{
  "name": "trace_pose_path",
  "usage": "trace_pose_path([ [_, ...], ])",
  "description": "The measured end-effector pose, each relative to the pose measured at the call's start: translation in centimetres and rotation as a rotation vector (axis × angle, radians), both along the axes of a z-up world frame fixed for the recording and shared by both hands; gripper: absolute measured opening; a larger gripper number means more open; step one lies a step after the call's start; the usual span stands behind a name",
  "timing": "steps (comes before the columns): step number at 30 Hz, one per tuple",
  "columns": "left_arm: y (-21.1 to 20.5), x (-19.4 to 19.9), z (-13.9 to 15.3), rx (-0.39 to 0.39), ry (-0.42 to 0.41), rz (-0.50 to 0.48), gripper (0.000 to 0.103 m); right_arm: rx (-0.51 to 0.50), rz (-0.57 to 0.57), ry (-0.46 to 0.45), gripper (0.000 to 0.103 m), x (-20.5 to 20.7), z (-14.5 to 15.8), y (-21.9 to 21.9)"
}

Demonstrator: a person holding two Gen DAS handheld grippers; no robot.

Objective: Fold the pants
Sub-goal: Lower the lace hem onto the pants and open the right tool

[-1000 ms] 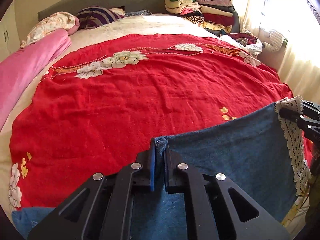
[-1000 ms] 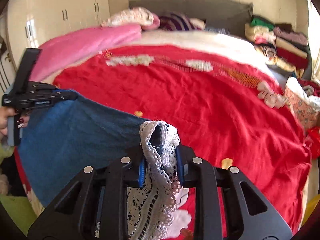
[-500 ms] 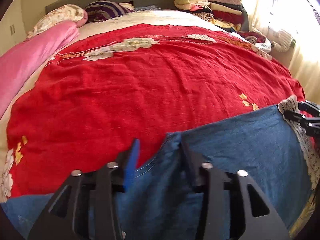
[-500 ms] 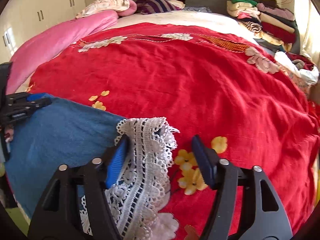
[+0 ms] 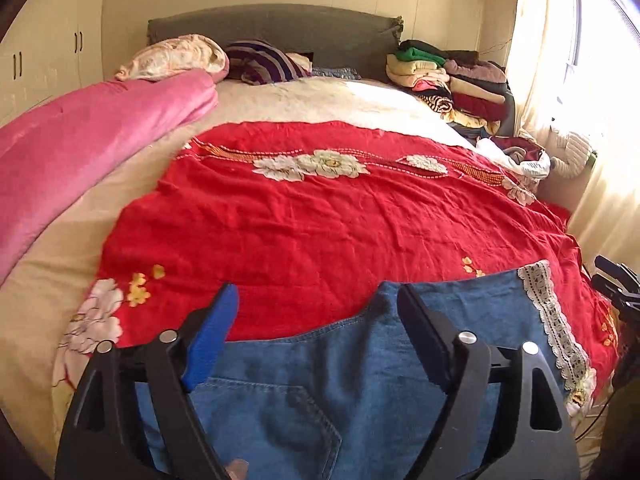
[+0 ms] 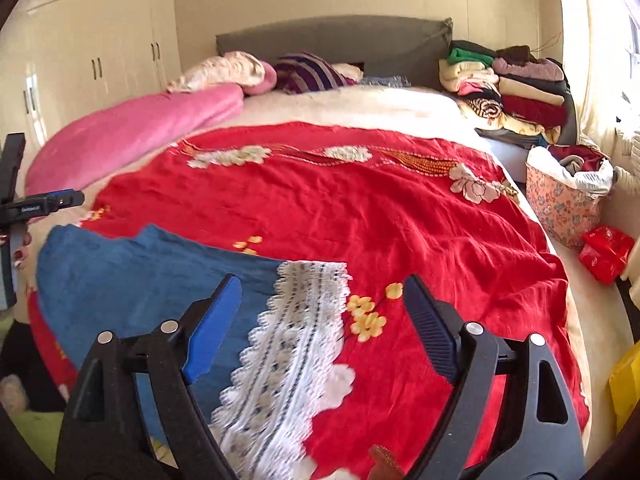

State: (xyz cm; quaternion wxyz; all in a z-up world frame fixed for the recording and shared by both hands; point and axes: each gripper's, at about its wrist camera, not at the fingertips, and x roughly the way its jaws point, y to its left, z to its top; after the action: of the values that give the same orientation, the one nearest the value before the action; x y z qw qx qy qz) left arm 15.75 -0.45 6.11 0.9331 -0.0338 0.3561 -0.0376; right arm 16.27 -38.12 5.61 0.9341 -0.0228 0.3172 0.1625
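Observation:
Blue denim pants (image 5: 360,368) with a white lace hem (image 5: 554,320) lie flat on the red floral bedspread (image 5: 320,220) at the bed's near edge. My left gripper (image 5: 316,308) is open and empty above the waist end. My right gripper (image 6: 322,300) is open and empty above the lace hem (image 6: 288,340); the denim (image 6: 140,276) spreads to its left. The left gripper shows at the left edge of the right wrist view (image 6: 36,206), and the right gripper at the right edge of the left wrist view (image 5: 616,284).
A rolled pink blanket (image 5: 80,148) lies along the bed's left side. Pillows (image 5: 264,62) sit at the grey headboard. Stacked folded clothes (image 5: 448,80) stand at the back right. A floral basket (image 6: 564,204) and a red packet (image 6: 606,252) sit right of the bed.
Both grippers opened and let go of the pants, which now lie flat on the bedspread. Both grippers have pulled back and lifted a little.

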Motion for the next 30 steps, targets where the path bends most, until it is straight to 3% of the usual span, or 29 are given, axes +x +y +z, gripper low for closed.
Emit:
trace_pose_path([
  [4,0.7,-1.6,0.9,0.012,-0.005,0.012,0.084,0.010,0.016,-0.013,0.079,-1.9,0.4,0.3],
  [8,0.9,-2.5,-0.1,0.005,0.027,0.005,0.084,0.012,0.045,0.010,0.079,-3.3,0.1,1.5],
  [13,0.6,-1.8,-4.3,-0.001,0.129,-0.023,0.084,0.003,0.106,0.098,0.079,-4.6,-2.3,5.0],
  [16,2.0,-0.4,-7.6,0.048,0.243,0.049,0.084,-0.008,0.122,0.147,0.079,-4.9,-4.1,6.8],
  [18,3.7,0.2,-8.9,0.032,0.289,0.070,0.083,-0.017,0.078,0.221,0.079,-4.6,-5.7,6.7],
  [20,5.3,0.4,-9.0,-0.038,0.292,0.053,0.080,-0.017,0.021,0.304,0.077,-4.3,-7.3,5.8],
  [24,5.9,0.6,-9.2,-0.050,0.326,0.020,0.077,-0.068,-0.034,0.304,0.075,-5.2,-8.6,4.6],
  [26,5.8,0.9,-9.1,-0.036,0.359,0.017,0.077,-0.073,-0.088,0.324,0.079,-5.2,-9.0,4.3],
  [27,5.8,1.2,-9.1,-0.036,0.376,0.021,0.077,-0.049,-0.108,0.364,0.079,-5.0,-9.5,3.8],
  [30,5.6,2.1,-9.1,-0.046,0.418,0.037,0.081,-0.022,-0.120,0.375,0.079,-5.1,-9.3,3.3],
])
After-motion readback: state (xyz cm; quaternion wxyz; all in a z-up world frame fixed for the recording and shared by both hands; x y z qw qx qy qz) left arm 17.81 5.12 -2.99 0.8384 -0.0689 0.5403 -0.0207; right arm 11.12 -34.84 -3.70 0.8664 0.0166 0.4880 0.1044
